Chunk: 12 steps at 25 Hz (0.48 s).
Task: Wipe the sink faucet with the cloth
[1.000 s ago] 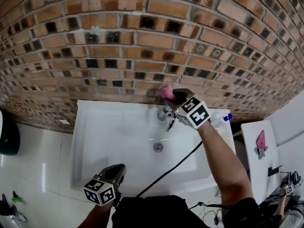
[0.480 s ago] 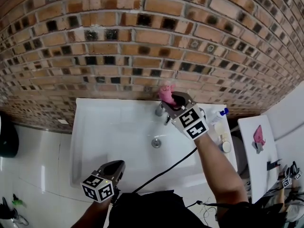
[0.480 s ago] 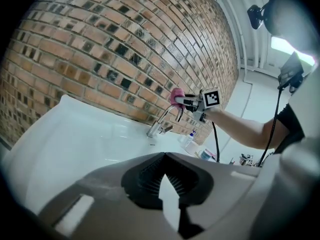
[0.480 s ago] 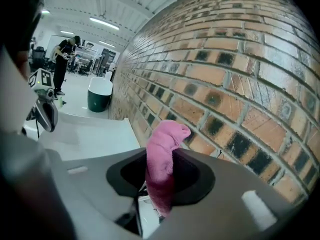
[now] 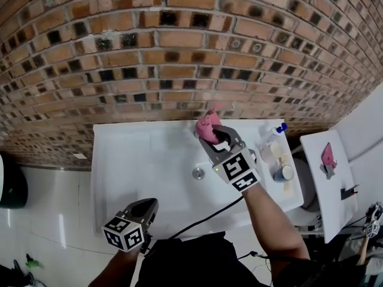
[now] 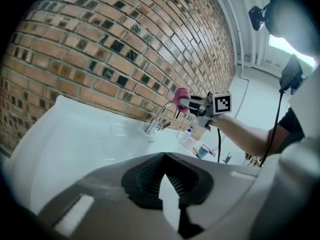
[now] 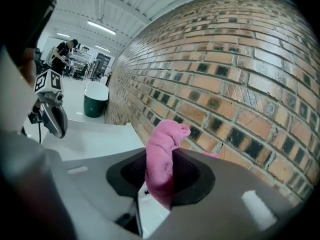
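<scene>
My right gripper [image 5: 212, 137] is shut on a pink cloth [image 5: 207, 128] at the back of the white sink [image 5: 137, 160]. In the head view, cloth and gripper cover the faucet. The left gripper view shows the chrome faucet [image 6: 157, 120] with the pink cloth [image 6: 181, 93] against the top of its curved spout and the right gripper [image 6: 192, 104] behind it. In the right gripper view the cloth [image 7: 162, 159] sticks up between the jaws, close to the brick wall. My left gripper [image 5: 145, 208] hangs over the sink's front edge, shut and holding nothing.
A brick wall [image 5: 179, 52] rises directly behind the sink. A blue-capped bottle [image 5: 274, 137] and a small jar [image 5: 282, 173] stand on the sink's right end. A white table [image 5: 329, 184] with a pink item is at the right. A dark bin [image 5: 9, 181] stands on the floor at the left.
The right gripper with the cloth has come slightly forward from the wall, over the faucet, which showed below it earlier. The left gripper has stayed at the sink's front edge.
</scene>
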Motion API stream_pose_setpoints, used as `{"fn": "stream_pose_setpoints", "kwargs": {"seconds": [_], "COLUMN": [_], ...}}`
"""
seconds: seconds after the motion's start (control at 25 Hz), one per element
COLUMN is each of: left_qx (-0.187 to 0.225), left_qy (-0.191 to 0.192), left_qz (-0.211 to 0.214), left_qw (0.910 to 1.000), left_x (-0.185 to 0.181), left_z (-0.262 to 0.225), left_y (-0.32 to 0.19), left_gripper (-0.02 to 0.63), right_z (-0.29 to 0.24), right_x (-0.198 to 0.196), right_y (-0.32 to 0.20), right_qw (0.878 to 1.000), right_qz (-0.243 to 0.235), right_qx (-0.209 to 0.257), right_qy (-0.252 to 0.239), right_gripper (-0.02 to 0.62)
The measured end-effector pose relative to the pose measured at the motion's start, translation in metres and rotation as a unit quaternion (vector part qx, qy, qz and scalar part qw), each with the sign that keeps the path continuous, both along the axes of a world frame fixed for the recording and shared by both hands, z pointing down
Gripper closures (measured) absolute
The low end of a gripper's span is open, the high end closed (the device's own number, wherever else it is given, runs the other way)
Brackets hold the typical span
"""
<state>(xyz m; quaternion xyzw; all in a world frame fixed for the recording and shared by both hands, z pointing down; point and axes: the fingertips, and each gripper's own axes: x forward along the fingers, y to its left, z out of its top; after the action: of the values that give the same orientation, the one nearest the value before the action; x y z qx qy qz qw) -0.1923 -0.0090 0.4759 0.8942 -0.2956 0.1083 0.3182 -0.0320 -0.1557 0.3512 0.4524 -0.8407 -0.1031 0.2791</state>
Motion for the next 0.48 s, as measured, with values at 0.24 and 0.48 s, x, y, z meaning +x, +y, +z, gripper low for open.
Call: {"fn": "stream_pose_setpoints", "kwargs": {"seconds": [0.24,0.48], "left_qx": [0.001,0.001], "left_qy": [0.000,0.000], "left_qz": [0.014,0.020], "left_qw": [0.9999,0.9998], "left_x": [0.003,0.002], "left_z": [-0.002,-0.001], "left_y": [-0.002,-0.002], "left_gripper": [0.600,0.600], "right_z": [0.013,0.036], "right_x": [-0.004,-0.006], "right_y": [0.019,0.032], "right_qw": [0.999,0.995], "right_qz": [0.015,0.028], "right_qx": [-0.013,-0.046], "right_qy": [-0.039,-0.081], "right_gripper": [0.489,0.483]}}
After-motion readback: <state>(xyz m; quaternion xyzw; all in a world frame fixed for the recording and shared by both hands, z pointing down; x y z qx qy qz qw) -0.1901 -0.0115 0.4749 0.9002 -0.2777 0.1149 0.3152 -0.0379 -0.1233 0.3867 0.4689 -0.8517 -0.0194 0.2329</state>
